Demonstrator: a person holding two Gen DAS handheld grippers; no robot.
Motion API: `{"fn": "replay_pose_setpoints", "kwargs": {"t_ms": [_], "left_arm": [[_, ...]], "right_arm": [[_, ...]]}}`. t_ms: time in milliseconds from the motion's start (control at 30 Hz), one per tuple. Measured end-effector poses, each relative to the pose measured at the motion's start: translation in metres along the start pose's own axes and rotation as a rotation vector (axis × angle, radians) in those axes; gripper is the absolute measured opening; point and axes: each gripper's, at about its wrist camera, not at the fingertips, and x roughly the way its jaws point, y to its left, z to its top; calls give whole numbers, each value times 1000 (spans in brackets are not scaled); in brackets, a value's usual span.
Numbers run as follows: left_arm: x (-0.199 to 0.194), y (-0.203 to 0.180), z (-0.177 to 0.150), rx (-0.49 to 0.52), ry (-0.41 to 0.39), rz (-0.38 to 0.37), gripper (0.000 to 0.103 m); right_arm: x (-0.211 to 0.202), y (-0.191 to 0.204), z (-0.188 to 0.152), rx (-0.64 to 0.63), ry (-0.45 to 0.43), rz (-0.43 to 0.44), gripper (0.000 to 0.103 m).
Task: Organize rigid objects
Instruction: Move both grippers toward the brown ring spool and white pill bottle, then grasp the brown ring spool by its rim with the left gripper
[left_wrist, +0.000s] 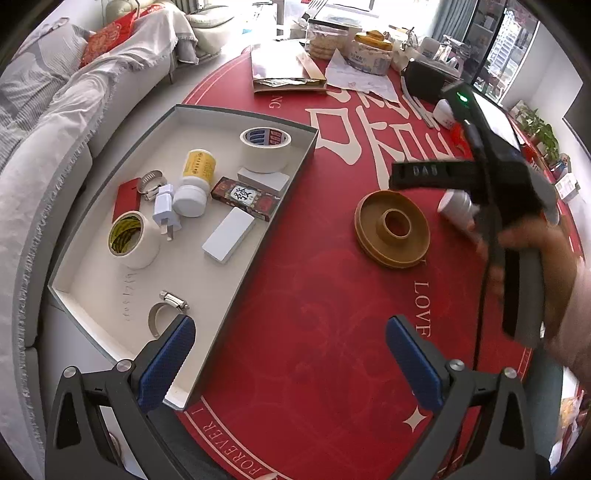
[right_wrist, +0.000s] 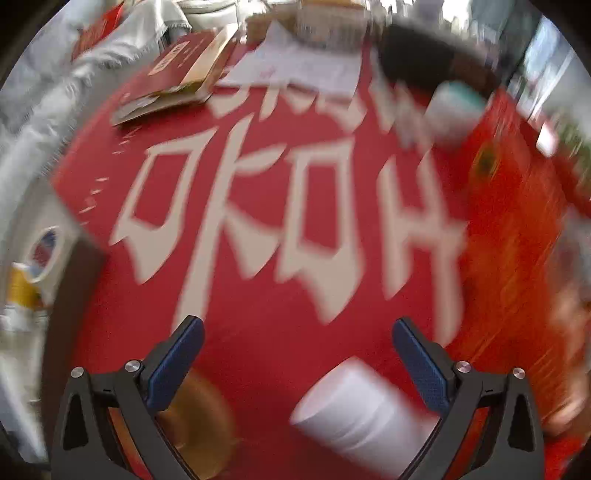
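A shallow grey box (left_wrist: 312, 142) with a white inside lies at the left of the red table. It holds two tape rolls (left_wrist: 264, 149), a yellow bottle (left_wrist: 197, 170), a white plug (left_wrist: 166, 210), a mahjong-print pack (left_wrist: 245, 194), white blocks (left_wrist: 228, 239) and hose clamps (left_wrist: 171, 301). A tan spool (left_wrist: 392, 228) lies on the cloth to its right. A white bottle (left_wrist: 456, 206) lies beside it, under my right gripper (left_wrist: 458, 184). My left gripper (left_wrist: 290, 354) is open and empty over the box's near corner. In the blurred right wrist view my right gripper (right_wrist: 297, 350) is open above the white bottle (right_wrist: 354, 410), with the spool (right_wrist: 201, 413) at its left.
A red tablecloth (left_wrist: 314, 314) with white lettering covers the round table. A flat carton (left_wrist: 284, 70), papers, jars and a black case crowd the far edge. A sofa with grey covers runs along the left. A red packet (right_wrist: 513, 236) lies right of my right gripper.
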Motion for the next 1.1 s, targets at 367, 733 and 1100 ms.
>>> {"fn": "replay_pose_setpoints", "kwargs": {"t_ms": [367, 733, 1100], "left_arm": [[-5, -1, 20, -33, 4, -32, 103], [58, -88, 42, 151, 39, 25, 103], [101, -93, 51, 132, 91, 8, 103]], "right_arm": [[-54, -6, -103, -27, -2, 205, 103], [-83, -84, -160, 160, 13, 118, 103], [-87, -61, -168, -61, -3, 131, 103]]}}
